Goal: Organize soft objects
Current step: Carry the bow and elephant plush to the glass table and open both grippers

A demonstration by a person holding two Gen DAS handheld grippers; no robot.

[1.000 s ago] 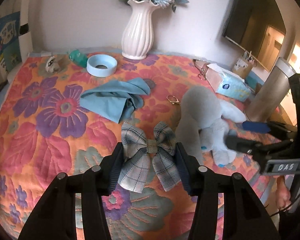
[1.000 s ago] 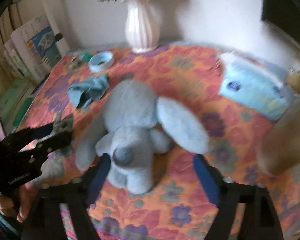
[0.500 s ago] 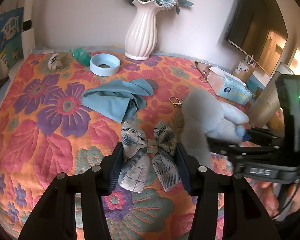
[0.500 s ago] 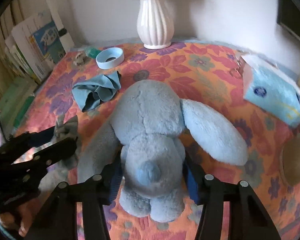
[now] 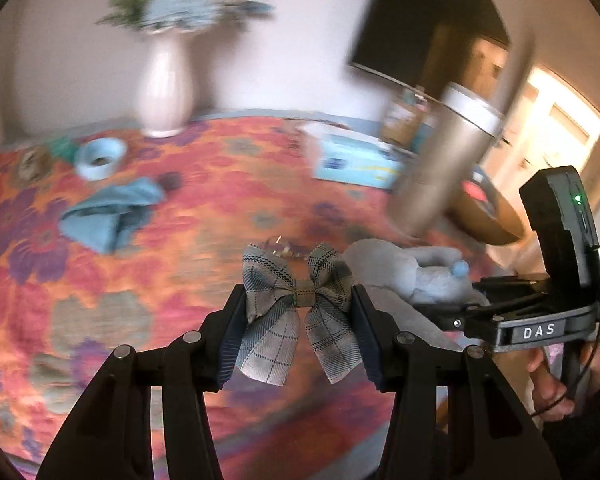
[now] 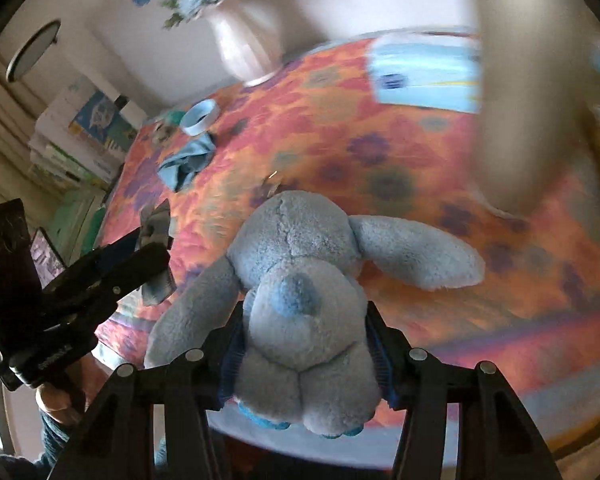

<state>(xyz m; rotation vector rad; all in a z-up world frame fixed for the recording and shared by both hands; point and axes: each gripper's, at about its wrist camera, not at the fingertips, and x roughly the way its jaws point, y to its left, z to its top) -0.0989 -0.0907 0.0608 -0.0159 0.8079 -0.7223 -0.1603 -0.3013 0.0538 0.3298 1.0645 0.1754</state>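
Bare floral cloth [image 5: 228, 200] left; tumbler [image 5: 444, 164], tissue box [image 5: 352, 156] right.

We see a bow [image 5: 298, 312] made of woven checked cloth, flat and matt. The toy dog [image 6: 300, 300] is fuzzy, soft plush. The table cover [image 5: 220, 200] is quilted cloth with stitched flowers. Near its far edge, the vase [image 5: 164, 92] looks smooth and ribbed. The tall cup [image 5: 448, 168] near the right edge looks like dull metal.
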